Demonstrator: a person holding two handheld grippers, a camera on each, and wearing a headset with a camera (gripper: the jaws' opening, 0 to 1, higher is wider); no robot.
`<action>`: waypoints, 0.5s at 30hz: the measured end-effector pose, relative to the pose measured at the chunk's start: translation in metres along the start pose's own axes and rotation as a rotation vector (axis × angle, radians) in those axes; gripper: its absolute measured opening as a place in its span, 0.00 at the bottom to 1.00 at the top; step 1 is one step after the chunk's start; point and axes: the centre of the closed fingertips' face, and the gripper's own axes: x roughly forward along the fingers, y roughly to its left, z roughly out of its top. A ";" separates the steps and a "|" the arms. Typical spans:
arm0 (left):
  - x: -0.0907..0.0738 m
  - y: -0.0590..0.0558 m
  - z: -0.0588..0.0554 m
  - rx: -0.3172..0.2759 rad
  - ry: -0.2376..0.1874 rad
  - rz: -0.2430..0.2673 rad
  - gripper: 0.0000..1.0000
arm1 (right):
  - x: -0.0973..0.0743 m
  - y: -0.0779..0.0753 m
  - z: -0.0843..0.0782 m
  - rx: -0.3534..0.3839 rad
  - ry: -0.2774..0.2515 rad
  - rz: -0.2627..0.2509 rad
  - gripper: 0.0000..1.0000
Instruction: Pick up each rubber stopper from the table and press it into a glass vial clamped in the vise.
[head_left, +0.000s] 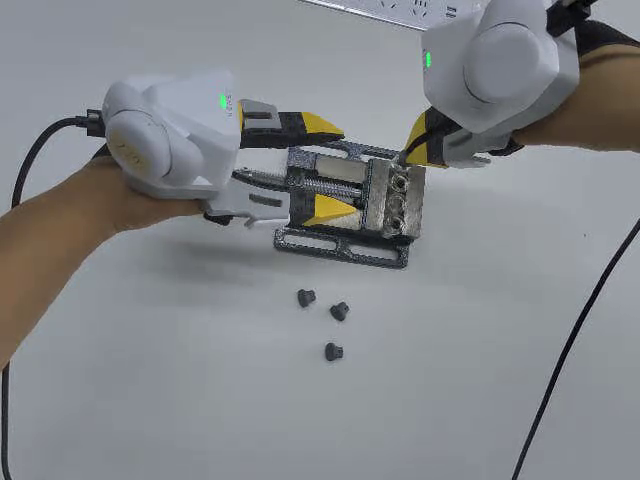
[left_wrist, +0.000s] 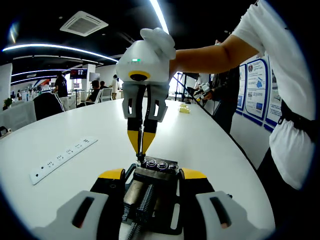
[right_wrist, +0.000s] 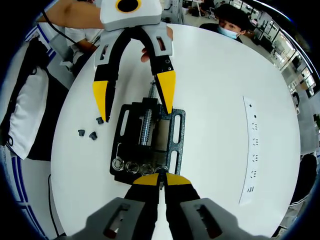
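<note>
A black vise (head_left: 340, 248) stands mid-table with a row of glass vials (head_left: 400, 200) clamped at its right end. My left gripper (head_left: 325, 167) is open, its yellow tips straddling the vise (left_wrist: 155, 175) body on both sides. My right gripper (head_left: 420, 140) comes down from the upper right, its tips shut on a small dark rubber stopper over the end vial (right_wrist: 160, 172). In the left gripper view the right gripper (left_wrist: 141, 147) points straight down onto the vial row (left_wrist: 162, 164). Three loose stoppers (head_left: 306, 297) (head_left: 339, 311) (head_left: 333, 351) lie on the table in front of the vise.
A white power strip (head_left: 400, 12) lies at the table's far edge. A black cable (head_left: 580, 330) runs down the right side. The round white table (right_wrist: 225, 75) has bare surface all round the vise. People sit and stand in the room behind (left_wrist: 95, 90).
</note>
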 end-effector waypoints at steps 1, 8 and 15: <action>0.000 0.000 0.000 0.000 -0.001 0.000 0.41 | 0.000 0.000 0.000 0.001 0.002 0.000 0.03; 0.000 0.001 0.001 0.002 -0.006 0.000 0.41 | 0.001 0.001 0.001 -0.008 0.015 -0.002 0.03; 0.000 0.001 0.000 0.003 -0.007 -0.003 0.41 | 0.003 0.001 0.002 -0.012 0.023 0.005 0.03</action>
